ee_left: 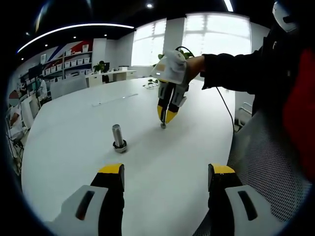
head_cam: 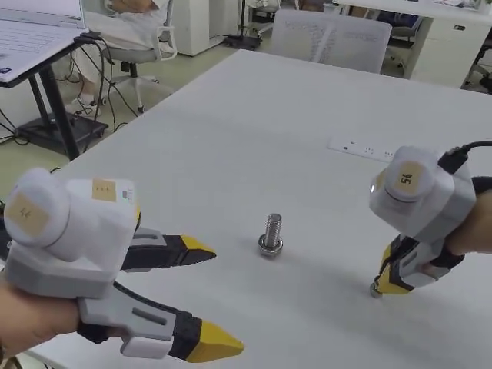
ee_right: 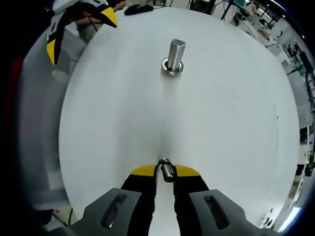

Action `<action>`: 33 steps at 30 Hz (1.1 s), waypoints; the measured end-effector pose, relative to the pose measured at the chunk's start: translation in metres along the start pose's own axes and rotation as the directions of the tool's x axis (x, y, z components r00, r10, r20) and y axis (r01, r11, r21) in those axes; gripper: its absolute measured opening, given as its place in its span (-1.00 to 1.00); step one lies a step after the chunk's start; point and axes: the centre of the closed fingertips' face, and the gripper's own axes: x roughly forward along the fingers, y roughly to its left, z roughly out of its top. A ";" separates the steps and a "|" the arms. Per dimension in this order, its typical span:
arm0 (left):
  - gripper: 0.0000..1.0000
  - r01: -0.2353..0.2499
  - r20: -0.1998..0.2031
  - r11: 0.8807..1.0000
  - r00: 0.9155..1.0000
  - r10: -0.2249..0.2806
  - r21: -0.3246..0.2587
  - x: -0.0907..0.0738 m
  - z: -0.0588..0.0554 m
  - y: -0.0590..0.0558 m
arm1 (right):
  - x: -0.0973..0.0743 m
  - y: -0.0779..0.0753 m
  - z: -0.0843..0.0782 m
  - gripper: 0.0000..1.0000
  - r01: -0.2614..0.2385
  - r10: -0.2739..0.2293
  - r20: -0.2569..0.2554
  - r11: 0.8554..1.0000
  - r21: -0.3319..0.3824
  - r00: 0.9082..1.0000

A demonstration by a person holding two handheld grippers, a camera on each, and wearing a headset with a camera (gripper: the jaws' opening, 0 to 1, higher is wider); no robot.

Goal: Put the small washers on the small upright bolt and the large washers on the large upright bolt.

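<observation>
The large bolt point(head_cam: 270, 233) stands upright in the middle of the white table point(head_cam: 254, 131), with washers stacked around its foot. It also appears in the left gripper view as the large bolt point(ee_left: 118, 137) and from above as the large bolt point(ee_right: 174, 55). My right gripper point(head_cam: 382, 287) points down at the table's right side, its jaws closed around the small upright bolt point(ee_right: 168, 172), which has a ring at its base. The right gripper point(ee_left: 165, 117) stands over the small bolt point(ee_left: 163, 126). My left gripper point(head_cam: 215, 296) hovers open and holds nothing at the near left.
A white power strip point(head_cam: 360, 148) lies on the table behind the right gripper. A mesh office chair point(head_cam: 330, 38) stands at the far edge. A desk point(head_cam: 34, 42) with cables and another chair stand off to the left. The table's near edge runs under my left gripper.
</observation>
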 end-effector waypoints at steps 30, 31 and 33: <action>0.36 -0.003 -0.006 1.000 1.000 0.003 -0.002 0.001 -0.002 0.001 | 0.008 0.002 -0.002 -0.68 -0.026 0.026 -0.013 1.000 0.018 1.000; 0.36 -0.002 -0.006 1.000 1.000 0.002 -0.003 0.001 -0.002 0.001 | 0.008 0.002 -0.002 -0.68 -0.026 0.026 -0.012 1.000 0.017 1.000; 0.36 -0.002 -0.006 1.000 1.000 0.002 -0.002 0.001 -0.002 0.001 | 0.008 0.001 -0.002 -0.69 -0.026 0.026 -0.012 1.000 0.017 1.000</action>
